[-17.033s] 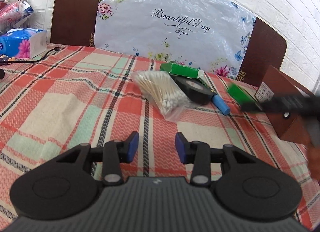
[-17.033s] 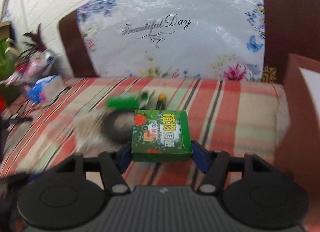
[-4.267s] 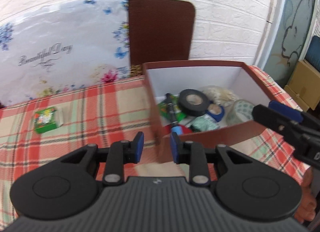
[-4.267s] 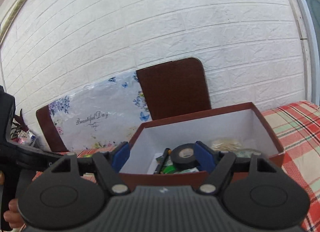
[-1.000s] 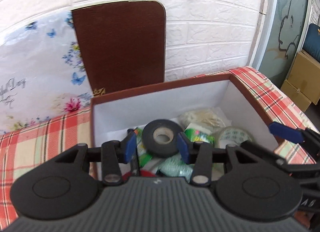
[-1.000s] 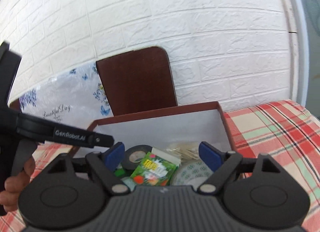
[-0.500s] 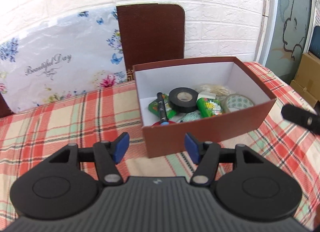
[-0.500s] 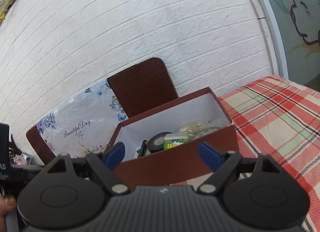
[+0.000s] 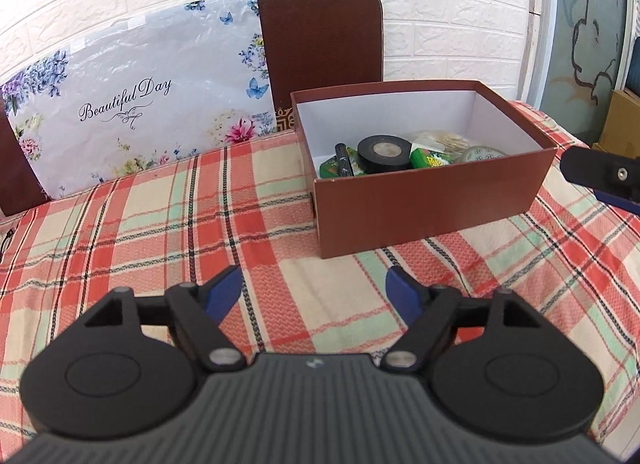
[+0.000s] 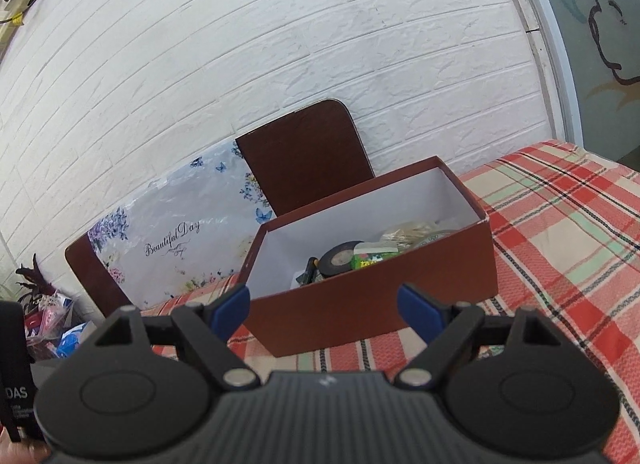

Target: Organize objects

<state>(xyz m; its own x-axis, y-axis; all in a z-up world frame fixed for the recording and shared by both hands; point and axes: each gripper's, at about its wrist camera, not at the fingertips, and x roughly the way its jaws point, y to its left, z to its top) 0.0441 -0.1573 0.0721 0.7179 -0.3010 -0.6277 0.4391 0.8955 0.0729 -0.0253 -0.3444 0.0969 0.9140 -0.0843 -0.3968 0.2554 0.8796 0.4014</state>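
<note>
A brown cardboard box (image 9: 432, 204) with a white inside stands on the plaid cloth; it also shows in the right wrist view (image 10: 372, 296). In it lie a black tape roll (image 9: 383, 153), green packets (image 9: 431, 159), a black pen (image 9: 343, 158), a bag of cotton swabs (image 9: 444, 139) and a patterned tape roll (image 9: 482, 154). My left gripper (image 9: 314, 292) is open and empty, above the cloth in front of the box. My right gripper (image 10: 326, 306) is open and empty, just short of the box's near wall; part of it shows at the right edge of the left wrist view (image 9: 600, 176).
A floral "Beautiful Day" bag (image 9: 132, 104) leans on brown chair backs (image 9: 320, 44) against the white brick wall. Packets and a plant (image 10: 44, 316) sit at the far left. The table edge lies to the right, with a cardboard carton (image 9: 624, 120) beyond.
Both grippers have pulled back from the box and stand wide open. The green packet now lies in the box beside the black tape.
</note>
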